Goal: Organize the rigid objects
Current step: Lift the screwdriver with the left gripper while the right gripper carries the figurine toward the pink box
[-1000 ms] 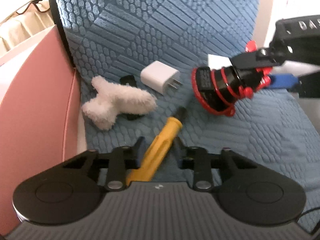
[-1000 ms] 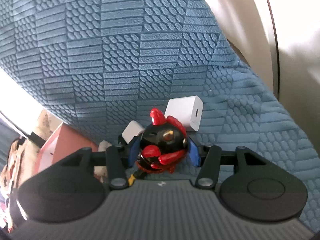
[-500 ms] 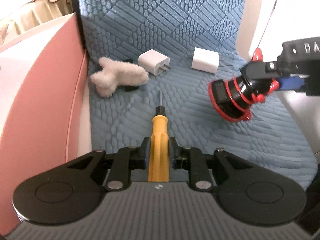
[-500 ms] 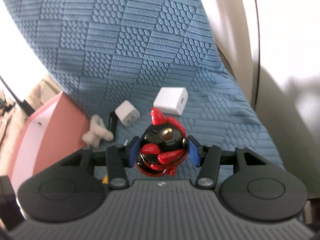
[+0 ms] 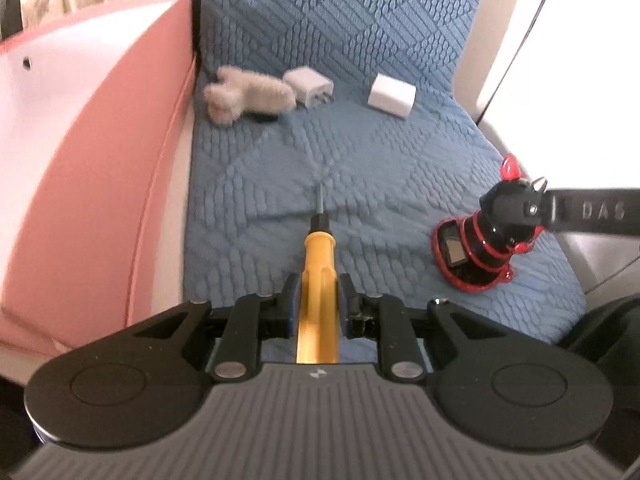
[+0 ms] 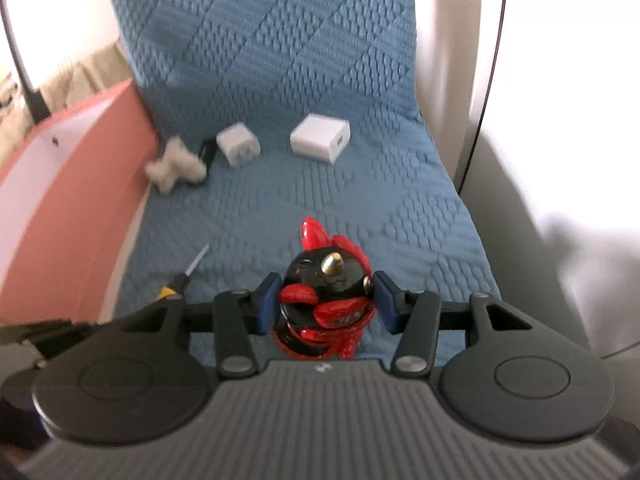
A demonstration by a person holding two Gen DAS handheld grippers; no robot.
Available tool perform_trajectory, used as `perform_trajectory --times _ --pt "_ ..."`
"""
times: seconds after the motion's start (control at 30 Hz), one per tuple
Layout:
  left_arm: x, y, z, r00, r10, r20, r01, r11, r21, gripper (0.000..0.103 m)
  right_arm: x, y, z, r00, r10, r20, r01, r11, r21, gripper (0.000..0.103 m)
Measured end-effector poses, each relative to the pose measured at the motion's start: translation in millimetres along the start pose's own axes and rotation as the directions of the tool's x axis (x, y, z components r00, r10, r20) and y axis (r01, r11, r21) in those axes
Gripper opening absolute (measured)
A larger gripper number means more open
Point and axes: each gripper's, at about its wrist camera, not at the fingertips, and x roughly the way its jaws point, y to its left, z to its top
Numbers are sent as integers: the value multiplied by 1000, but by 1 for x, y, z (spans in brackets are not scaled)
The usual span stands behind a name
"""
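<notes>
My left gripper (image 5: 318, 294) is shut on the handle of a yellow screwdriver (image 5: 318, 256), whose thin metal tip points forward over the blue quilted cushion (image 5: 360, 152). My right gripper (image 6: 326, 300) is shut on a glossy black-and-red figurine (image 6: 324, 280), with the blue pads at its sides. The left wrist view shows the same figurine (image 5: 480, 240) at the right, standing nearly upright just above the cushion with a black finger (image 5: 580, 212) against its head. The screwdriver's tip (image 6: 192, 266) shows at the lower left of the right wrist view.
At the back of the cushion lie a white fluffy plush (image 5: 244, 96), a white plug charger (image 5: 308, 86) and a white charger block (image 5: 392, 96). A small black item (image 6: 208, 150) sits by the plush. A pink box (image 5: 92, 160) borders the left side. A pale armrest (image 6: 520, 200) is on the right.
Both grippers have drawn back from the chargers and plush. The screwdriver went from slanted between wider jaws to straight and clamped. The figurine rolled from lying sideways to nearly upright.
</notes>
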Motion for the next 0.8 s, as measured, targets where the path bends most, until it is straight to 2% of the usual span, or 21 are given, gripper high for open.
perform_trajectory --times 0.2,0.37,0.43,0.57,0.8 --pt "8 11 0 997 -59 -50 55 995 -83 23 -5 14 -13 999 -49 3 49 993 -104 53" --pt "13 17 2 995 -74 -68 65 991 -116 23 -3 18 -12 998 -58 13 59 991 -119 53" --pt "12 18 4 995 -78 -65 70 990 -123 23 -3 17 -13 998 -60 25 62 993 -101 53" --pt "12 20 5 995 -83 -61 75 989 -127 24 5 10 -16 998 -64 28 64 998 -6 63" --pt "11 24 7 995 -89 -53 81 987 -140 26 23 -2 -25 1000 0 9 -1 994 109 64"
